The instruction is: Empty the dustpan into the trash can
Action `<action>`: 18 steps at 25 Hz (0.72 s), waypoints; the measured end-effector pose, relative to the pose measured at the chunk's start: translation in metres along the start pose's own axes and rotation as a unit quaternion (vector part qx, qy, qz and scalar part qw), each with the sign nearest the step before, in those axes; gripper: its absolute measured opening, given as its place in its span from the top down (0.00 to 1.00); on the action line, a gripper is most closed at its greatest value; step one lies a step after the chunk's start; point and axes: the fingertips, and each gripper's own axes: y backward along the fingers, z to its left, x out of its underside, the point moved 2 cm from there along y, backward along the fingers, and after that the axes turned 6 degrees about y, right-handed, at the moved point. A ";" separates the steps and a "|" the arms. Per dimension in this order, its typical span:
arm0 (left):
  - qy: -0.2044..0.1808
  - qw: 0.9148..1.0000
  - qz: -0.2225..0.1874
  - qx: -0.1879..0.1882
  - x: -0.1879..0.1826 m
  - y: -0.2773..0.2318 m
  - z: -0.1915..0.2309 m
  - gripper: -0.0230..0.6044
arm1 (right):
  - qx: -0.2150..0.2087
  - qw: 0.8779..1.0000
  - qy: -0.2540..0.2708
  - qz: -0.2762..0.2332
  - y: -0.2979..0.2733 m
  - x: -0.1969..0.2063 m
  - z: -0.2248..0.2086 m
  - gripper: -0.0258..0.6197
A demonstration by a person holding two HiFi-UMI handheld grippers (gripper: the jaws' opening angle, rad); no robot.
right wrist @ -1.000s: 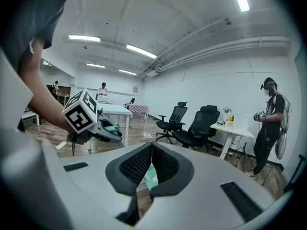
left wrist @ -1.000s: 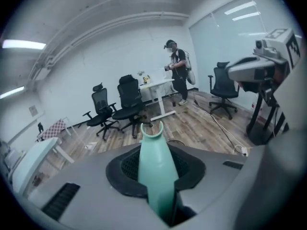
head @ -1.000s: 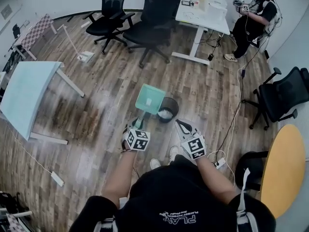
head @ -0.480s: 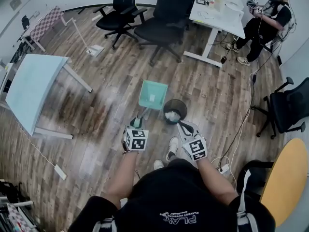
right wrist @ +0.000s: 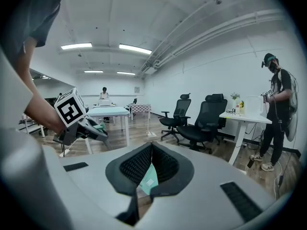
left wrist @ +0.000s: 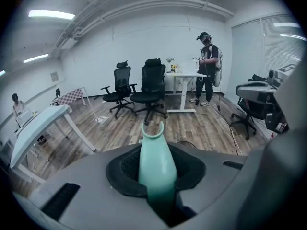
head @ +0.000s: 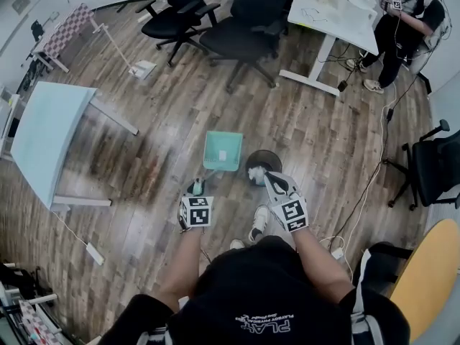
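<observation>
Teal dustpan (head: pixel 222 151) beside black trash can (head: pixel 263 154)

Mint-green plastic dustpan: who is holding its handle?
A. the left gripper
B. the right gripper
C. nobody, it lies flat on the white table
A: the left gripper has its jaws closed on the handle of the mint-green plastic dustpan, while the right gripper is shut with nothing in it.
</observation>
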 end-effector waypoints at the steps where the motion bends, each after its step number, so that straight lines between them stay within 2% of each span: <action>1: 0.000 1.000 0.006 -0.001 0.000 -0.007 0.001 0.81 | -0.001 1.000 -0.004 0.000 -0.005 0.002 -0.005 0.92; 10: 0.009 0.998 0.064 -0.013 0.011 -0.080 0.002 0.81 | -0.018 0.999 -0.033 0.019 -0.046 0.042 -0.045 0.92; 18: 0.019 0.994 0.103 -0.019 0.042 -0.137 0.002 0.81 | -0.058 0.996 -0.043 0.046 -0.072 0.077 -0.054 0.92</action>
